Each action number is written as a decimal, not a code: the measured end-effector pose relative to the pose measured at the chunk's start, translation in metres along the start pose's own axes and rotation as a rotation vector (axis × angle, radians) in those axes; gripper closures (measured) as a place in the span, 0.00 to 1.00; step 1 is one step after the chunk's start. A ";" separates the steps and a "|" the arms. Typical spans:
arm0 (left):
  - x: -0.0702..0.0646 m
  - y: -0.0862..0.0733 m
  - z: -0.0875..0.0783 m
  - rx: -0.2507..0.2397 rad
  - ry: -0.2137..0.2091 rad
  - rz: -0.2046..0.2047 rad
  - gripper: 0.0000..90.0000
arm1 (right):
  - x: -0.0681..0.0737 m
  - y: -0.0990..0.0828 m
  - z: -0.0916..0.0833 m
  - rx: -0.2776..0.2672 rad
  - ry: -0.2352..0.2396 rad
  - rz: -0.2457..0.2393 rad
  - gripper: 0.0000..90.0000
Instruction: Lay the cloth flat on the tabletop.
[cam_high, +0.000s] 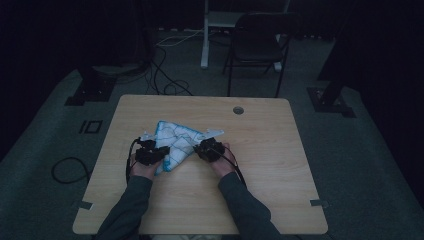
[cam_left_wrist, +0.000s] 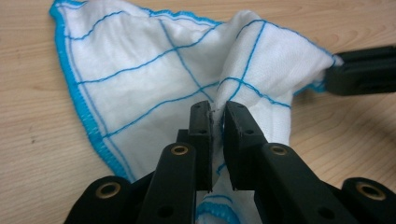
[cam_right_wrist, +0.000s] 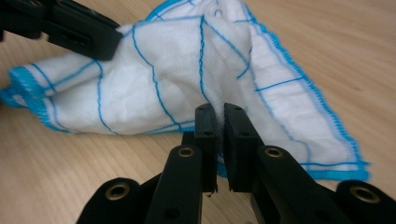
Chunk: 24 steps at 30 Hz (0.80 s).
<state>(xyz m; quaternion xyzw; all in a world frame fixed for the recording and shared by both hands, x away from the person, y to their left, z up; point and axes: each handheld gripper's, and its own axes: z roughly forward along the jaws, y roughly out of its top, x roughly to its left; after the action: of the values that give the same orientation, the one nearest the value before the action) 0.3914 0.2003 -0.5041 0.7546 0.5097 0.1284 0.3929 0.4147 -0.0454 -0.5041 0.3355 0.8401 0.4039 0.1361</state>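
- High view is showing a person sitting at a wooden table (cam_high: 260, 150), forearms reaching in from the near edge, with a gripper in each hand.
- Lying between the two grippers, left of the table's middle, is a white cloth (cam_high: 176, 142) with blue grid lines and a blue hem, bunched into a rough triangle.
- Left gripper (cam_high: 161, 153) is pinching the near left part of the cloth; in the left gripper view its jaws (cam_left_wrist: 217, 114) are standing almost together with a fold of fabric (cam_left_wrist: 154, 84) pressed between the pads.
- Right gripper (cam_high: 199, 148) is gripping the cloth's right corner; in the right gripper view its jaws (cam_right_wrist: 219, 114) are nearly closed on a ridge of fabric (cam_right_wrist: 187, 79) rising between them.
- Cloth is pulling up into a crease at each grip, while its far edge is resting flat on the wood.
- Beyond the table, a dark folding chair (cam_high: 257, 45) is standing on the grey floor.
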 end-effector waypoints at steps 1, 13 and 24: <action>-0.002 0.001 0.001 0.002 0.003 0.012 0.91 | -0.001 0.001 -0.004 0.000 0.001 -0.005 0.95; -0.030 0.010 0.010 0.019 0.016 0.141 0.95 | -0.018 0.000 -0.037 -0.036 0.003 0.003 0.96; -0.026 0.024 0.021 0.020 0.120 0.179 0.97 | -0.020 0.000 -0.032 -0.035 0.001 0.018 0.95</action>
<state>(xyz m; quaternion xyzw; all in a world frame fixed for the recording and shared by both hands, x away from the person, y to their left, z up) 0.4081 0.1638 -0.4947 0.7919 0.4641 0.2031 0.3410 0.4139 -0.0778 -0.4842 0.3402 0.8299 0.4201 0.1379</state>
